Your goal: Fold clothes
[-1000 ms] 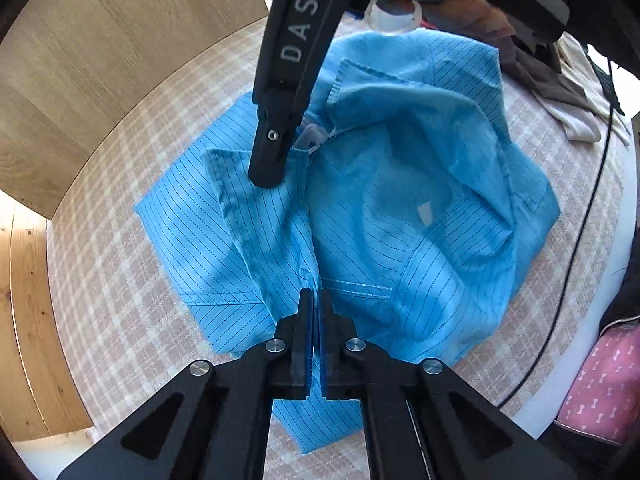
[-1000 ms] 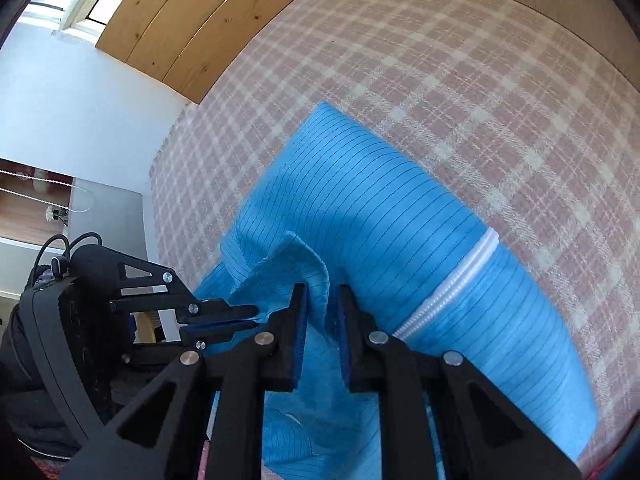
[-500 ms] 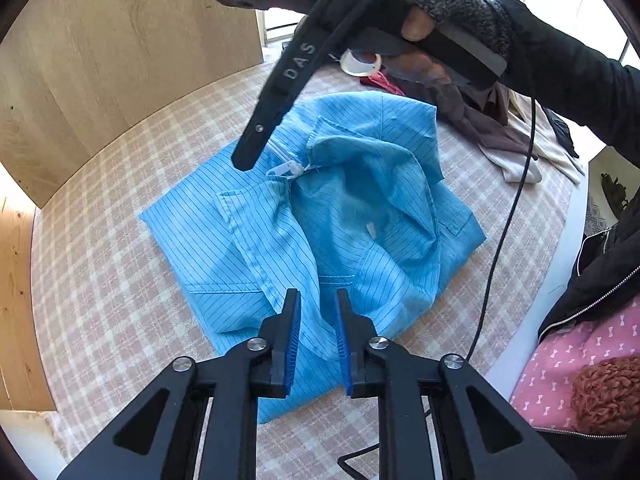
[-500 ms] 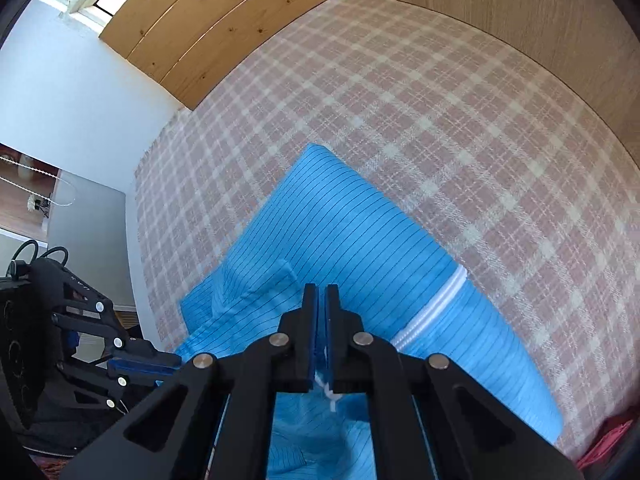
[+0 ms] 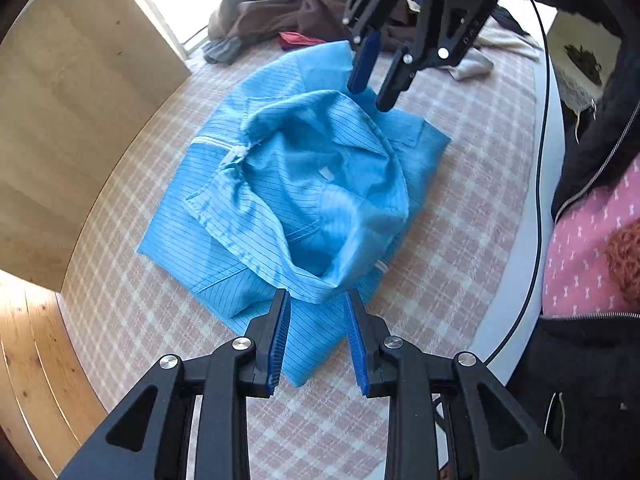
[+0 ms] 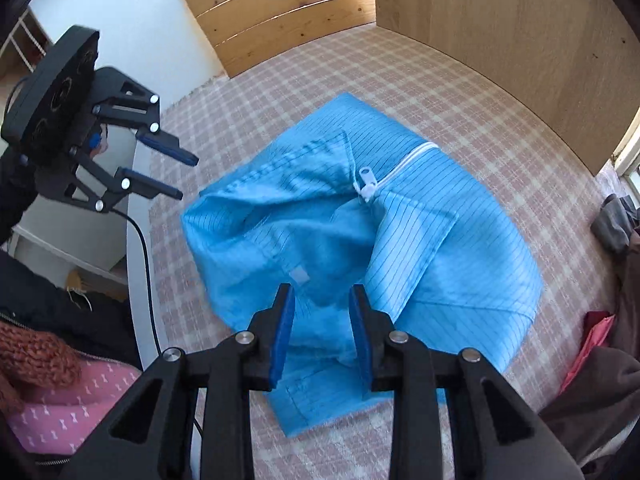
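Blue striped garment point(image 5: 304, 184) spread in a loose, bunched bundle on the checked bed cover point(image 5: 472, 184), directly ahead of and below both grippers. Collar opening upward, white label visible inside, white zipper pull point(image 6: 366, 182) at the far side as seen from the right gripper.

Left gripper point(image 5: 316, 340): jaws apart, holding nothing, fingertips just above the near hem fold. Right gripper point(image 6: 322, 334): jaws apart, holding nothing, tips over the near edge of the collar opening.

Procedure for the step in hand, judged from the layout:
- Lower each gripper onto one fabric edge only; avoid pinching several layers.
- Take hold at matching points either side of the bundle, to keep the fold line straight.
- Lift just clear of the cover, then lay flat before creasing; puffed fabric likely to spring back.
- Keep the zipper pull clear of the blue pads point(image 5: 280, 340).
- Keep clear of the other clothes point(image 5: 288, 8) heaped beyond the garment.

Changes against earlier frames:
- One second ago: left jaws closed, right jaws pinching a fabric ridge.
- Half a second ago: left jaws partly apart, right jaws closed.
- Now: both fully apart, fabric released, right gripper repositioned farther back along the garment.
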Tool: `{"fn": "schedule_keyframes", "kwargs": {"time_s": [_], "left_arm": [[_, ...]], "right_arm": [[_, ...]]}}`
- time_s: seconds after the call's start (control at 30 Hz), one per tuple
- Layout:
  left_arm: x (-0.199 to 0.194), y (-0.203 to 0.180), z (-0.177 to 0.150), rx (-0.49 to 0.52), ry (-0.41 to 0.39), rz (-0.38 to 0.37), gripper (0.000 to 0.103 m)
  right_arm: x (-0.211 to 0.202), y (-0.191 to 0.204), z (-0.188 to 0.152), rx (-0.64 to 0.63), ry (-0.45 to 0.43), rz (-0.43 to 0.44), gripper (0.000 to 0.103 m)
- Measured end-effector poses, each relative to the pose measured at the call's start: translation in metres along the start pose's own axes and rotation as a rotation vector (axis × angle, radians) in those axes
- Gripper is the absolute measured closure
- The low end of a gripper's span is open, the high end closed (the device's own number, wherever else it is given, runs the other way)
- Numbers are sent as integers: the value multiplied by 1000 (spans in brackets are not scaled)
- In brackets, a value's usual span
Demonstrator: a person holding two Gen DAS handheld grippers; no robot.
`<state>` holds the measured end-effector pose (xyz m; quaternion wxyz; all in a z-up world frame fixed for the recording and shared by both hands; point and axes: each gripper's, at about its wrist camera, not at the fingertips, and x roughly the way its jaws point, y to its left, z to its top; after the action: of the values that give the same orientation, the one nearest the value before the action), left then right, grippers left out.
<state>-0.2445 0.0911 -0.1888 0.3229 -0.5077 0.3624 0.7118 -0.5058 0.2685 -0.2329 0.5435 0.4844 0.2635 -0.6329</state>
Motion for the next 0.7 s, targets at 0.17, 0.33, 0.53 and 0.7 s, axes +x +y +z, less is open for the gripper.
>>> {"fn": "schedule_keyframes", "kwargs": {"time_s": [0.17, 0.33, 0.53, 0.7], "left_arm": [[5, -8, 25, 209, 17, 5, 75], [26, 4, 33, 280, 52, -88, 72], [53, 20, 32, 248, 54, -248, 84], [65, 39, 22, 158, 65, -323, 102]], "right_arm": [[6, 32, -10, -231, 108, -32, 75], [16, 47, 6, -413, 136, -11, 75], [36, 46, 11, -498, 196, 56, 75], [50, 42, 11, -543, 240, 90, 74]]}}
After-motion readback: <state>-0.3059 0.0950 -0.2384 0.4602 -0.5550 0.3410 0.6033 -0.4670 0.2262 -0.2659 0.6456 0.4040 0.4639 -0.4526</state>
